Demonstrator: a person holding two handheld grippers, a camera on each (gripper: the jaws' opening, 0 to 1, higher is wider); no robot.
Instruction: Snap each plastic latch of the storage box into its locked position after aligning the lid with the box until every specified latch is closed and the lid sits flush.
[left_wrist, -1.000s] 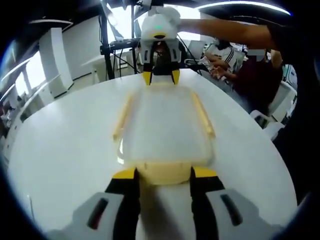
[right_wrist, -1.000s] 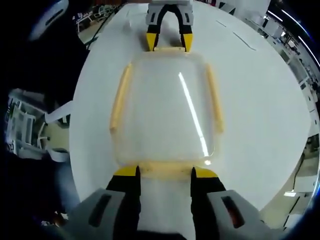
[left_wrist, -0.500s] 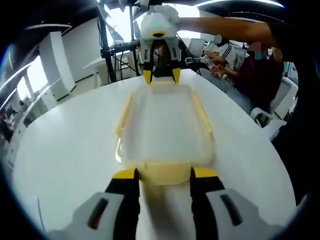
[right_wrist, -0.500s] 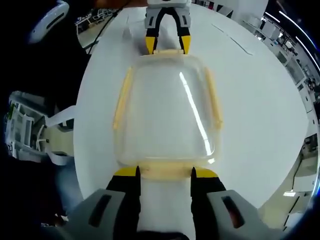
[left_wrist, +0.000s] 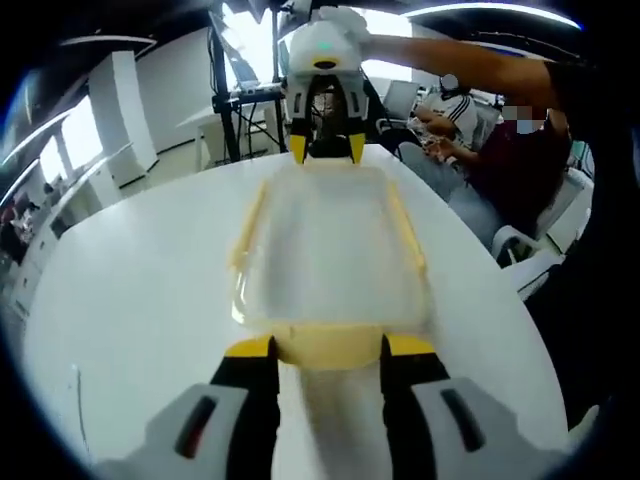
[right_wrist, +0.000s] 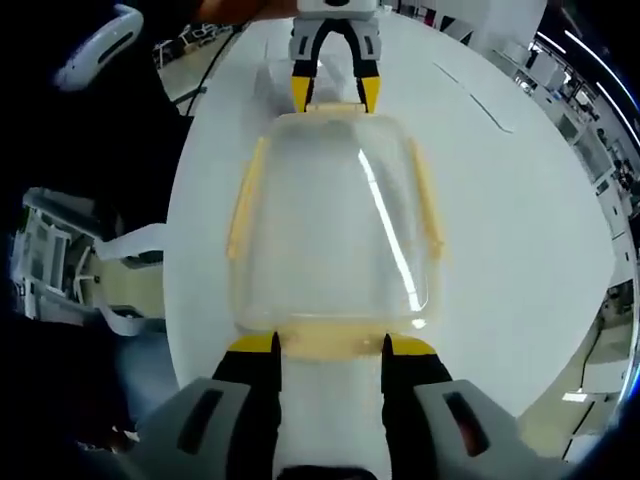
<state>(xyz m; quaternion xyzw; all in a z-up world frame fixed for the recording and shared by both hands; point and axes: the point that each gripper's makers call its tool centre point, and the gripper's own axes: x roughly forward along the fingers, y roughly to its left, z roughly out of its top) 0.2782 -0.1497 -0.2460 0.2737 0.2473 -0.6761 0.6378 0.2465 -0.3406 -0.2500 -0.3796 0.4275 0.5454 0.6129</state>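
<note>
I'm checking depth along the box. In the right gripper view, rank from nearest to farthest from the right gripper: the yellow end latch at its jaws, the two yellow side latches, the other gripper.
1. Yellow end latch, right at the right gripper.
2. Two long yellow side latches, flanking the clear box; too close to call.
3. Left gripper, at the far end.

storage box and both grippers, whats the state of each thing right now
storage box: clear, lid on, resting on the white table
end latches: each sits between a gripper's open jaws; can't tell if snapped shut
side latches: lying along the long sides; locked or not unclear
left gripper: open, jaws straddling the near end latch
right gripper: open, jaws straddling the opposite end latch
</note>
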